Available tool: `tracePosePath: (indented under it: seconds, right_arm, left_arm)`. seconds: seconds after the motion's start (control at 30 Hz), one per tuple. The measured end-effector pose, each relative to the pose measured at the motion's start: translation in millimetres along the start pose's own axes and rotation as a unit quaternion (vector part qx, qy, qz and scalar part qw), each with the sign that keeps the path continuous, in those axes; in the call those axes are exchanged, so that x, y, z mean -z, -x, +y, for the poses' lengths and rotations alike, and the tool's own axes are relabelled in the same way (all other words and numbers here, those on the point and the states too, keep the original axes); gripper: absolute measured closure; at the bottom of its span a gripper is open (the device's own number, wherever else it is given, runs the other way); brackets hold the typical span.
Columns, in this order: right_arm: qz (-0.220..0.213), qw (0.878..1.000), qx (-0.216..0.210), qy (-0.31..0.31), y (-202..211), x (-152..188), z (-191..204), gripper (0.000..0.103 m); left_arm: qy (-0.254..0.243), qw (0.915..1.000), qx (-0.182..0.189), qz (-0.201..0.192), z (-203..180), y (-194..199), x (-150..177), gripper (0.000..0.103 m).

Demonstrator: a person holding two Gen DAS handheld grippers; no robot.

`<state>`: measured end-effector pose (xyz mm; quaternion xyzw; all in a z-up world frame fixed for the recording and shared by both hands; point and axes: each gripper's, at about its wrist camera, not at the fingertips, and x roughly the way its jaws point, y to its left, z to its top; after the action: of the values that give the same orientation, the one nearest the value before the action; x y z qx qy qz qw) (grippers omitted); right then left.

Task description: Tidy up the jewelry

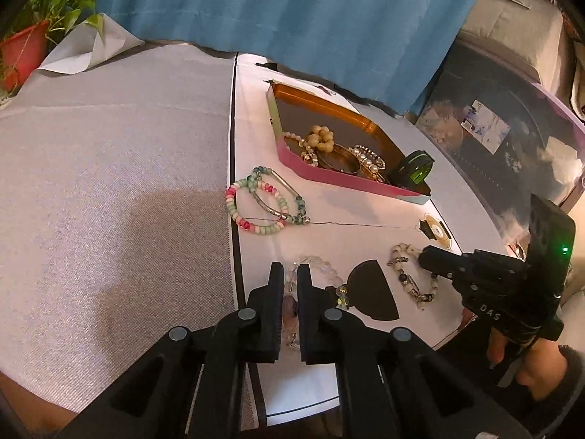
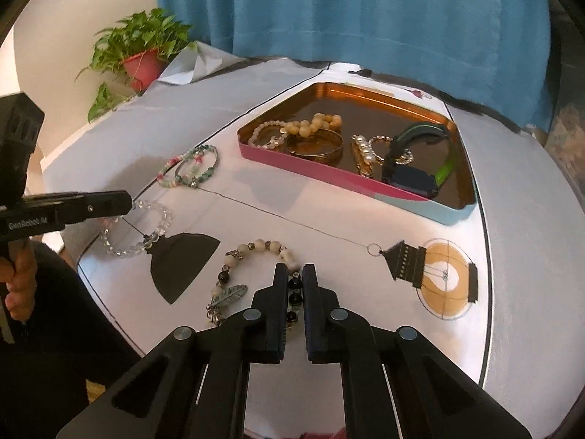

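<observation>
On the white printed mat (image 2: 329, 216) covering the table, two black hand-held grippers work side by side near the front edge. The left gripper (image 1: 290, 274) has its jaws pinched together on a clear crystal bead bracelet (image 2: 161, 216), which lies at the near left of the mat just beside a black fan-shaped print (image 2: 182, 263). The right gripper (image 2: 295, 276) is clamped on the dark-beaded side of a cream and black bead bracelet with a silver feather charm (image 2: 256, 247), lying near the middle front. Further back on the left sit two looped bracelets of pink, green and white beads (image 1: 263, 201), untouched. Beyond them, toward the far right, an open metal tin with pink sides and a gold inside (image 2: 369, 95) holds a gold bangle (image 2: 314, 144), wooden beads, a pearl piece and a black-and-green watch (image 2: 416, 168). A blue curtain (image 2: 347, 11) hangs behind, with a potted green plant in a red pot (image 2: 140, 62) at far left.
</observation>
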<state>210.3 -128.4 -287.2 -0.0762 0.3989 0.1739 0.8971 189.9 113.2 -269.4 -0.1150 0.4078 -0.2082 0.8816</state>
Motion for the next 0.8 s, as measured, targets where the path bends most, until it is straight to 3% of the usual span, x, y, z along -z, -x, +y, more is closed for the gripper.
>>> tracePosePath:
  seconds: [0.13,0.23,0.47,0.57,0.63,0.7,0.8]
  right_arm:
    - [-0.005,1.000,-0.011,-0.021,12,-2,-7,0.095]
    - [-0.012,0.998,-0.029,-0.051,24,-5,-14,0.095]
    - [0.003,0.999,0.007,-0.044,17,-3,-19,0.093]
    - [0.005,0.998,0.014,-0.055,16,-1,-21,0.086]
    - [-0.004,0.998,-0.004,-0.059,20,0,-15,0.078]
    - [0.000,0.998,-0.029,-0.058,20,2,-5,0.063]
    - [0.011,0.997,-0.051,-0.056,16,8,8,0.062]
  left_arm:
    - [0.008,0.9994,0.030,-0.015,-2,6,-3,0.098]
    - [0.006,0.9994,0.030,-0.015,-7,5,-3,0.098]
    - [-0.002,0.9998,0.017,-0.003,-12,-4,-4,0.098]
    - [-0.004,0.9999,0.009,0.003,-10,-6,-3,0.098]
    - [-0.003,1.0000,0.003,0.008,-8,-7,-2,0.098]
    - [-0.001,1.0000,0.003,0.008,-7,-6,-2,0.098]
    - [-0.001,1.0000,-0.001,0.007,-7,-5,-1,0.098]
